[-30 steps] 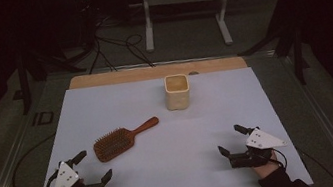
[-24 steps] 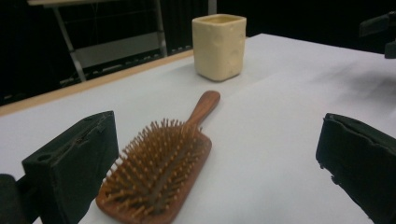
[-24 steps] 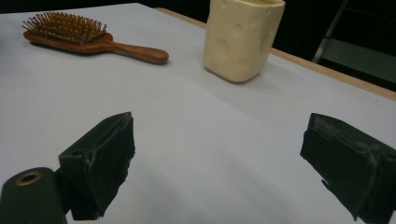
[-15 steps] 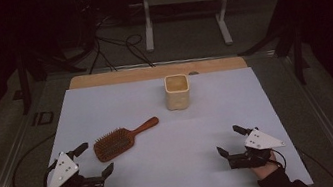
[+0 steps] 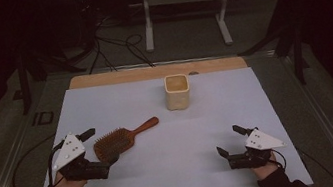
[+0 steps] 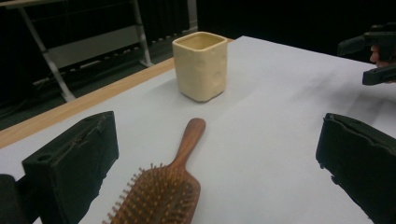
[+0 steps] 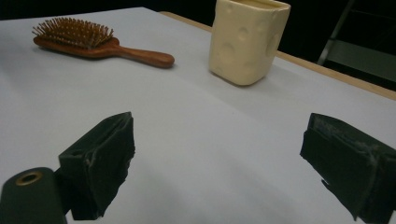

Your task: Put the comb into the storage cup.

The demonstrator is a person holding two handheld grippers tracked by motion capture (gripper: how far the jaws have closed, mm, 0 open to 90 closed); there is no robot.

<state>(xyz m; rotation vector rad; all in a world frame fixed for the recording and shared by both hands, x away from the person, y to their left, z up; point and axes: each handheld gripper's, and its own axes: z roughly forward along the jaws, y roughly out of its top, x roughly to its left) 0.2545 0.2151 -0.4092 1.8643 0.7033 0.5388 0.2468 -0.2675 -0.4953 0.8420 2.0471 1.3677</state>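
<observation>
A wooden hairbrush (image 5: 122, 139) lies bristles-up left of the table's middle, handle pointing toward a cream square cup (image 5: 177, 91) that stands upright farther back. My left gripper (image 5: 95, 152) is open, its jaws either side of the near end of the brush head (image 6: 161, 196) without touching it. In the left gripper view the cup (image 6: 201, 65) stands beyond the handle. My right gripper (image 5: 230, 140) is open over bare table at the front right, holding nothing. The right gripper view has the brush (image 7: 93, 44) at far left and the cup (image 7: 247, 39) ahead.
A white sheet (image 5: 237, 107) covers the table, with a wooden strip (image 5: 116, 77) along its far edge. Behind the table stand a metal frame (image 5: 182, 0) and floor cables (image 5: 112, 49). The right gripper (image 6: 376, 56) appears far off in the left gripper view.
My left gripper has moved forward to the hairbrush, so its open jaws now flank the brush head. The right gripper has hardly moved. Brush and cup stay put.
</observation>
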